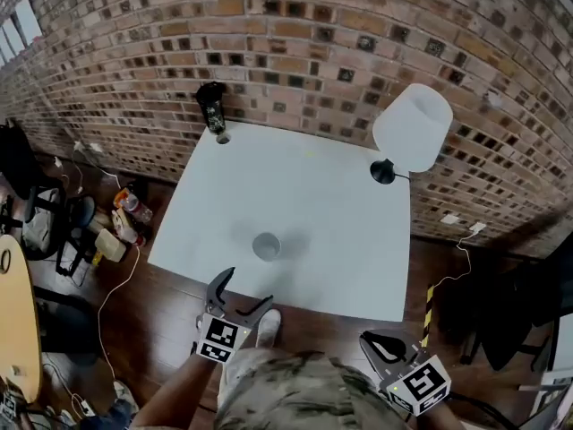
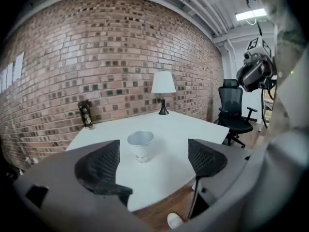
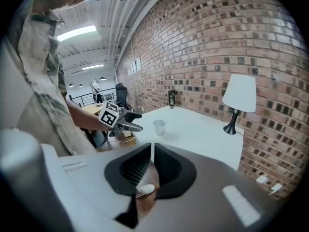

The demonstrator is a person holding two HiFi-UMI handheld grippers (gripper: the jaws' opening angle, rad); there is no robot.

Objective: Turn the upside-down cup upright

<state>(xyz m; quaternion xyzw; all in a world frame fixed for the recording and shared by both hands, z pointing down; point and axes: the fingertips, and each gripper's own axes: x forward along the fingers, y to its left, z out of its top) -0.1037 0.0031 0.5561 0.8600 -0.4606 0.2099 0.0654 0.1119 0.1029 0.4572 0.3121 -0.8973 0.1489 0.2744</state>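
Observation:
A small metallic cup (image 1: pixel 266 245) stands upright, mouth up, on the white table (image 1: pixel 313 177) near its front edge. My left gripper (image 1: pixel 243 291) hovers just off that edge, in front of the cup, with its jaws wide apart and nothing between them. In the left gripper view the cup (image 2: pixel 140 145) shows beyond the gap of the left gripper (image 2: pixel 152 166), well clear of both pads. My right gripper (image 1: pixel 372 340) hangs over the floor at the lower right, away from the table. In its own view the right gripper (image 3: pixel 151 149) has its jaws together, and the cup (image 3: pixel 159 127) is far ahead.
A white-shaded lamp (image 1: pixel 412 128) stands at the table's far right corner and a dark bottle-like object (image 1: pixel 212 106) at its far left corner. Brick wall runs behind. Bags and cables (image 1: pixel 121 222) lie on the floor at left. A black office chair (image 2: pixel 234 105) stands to the right.

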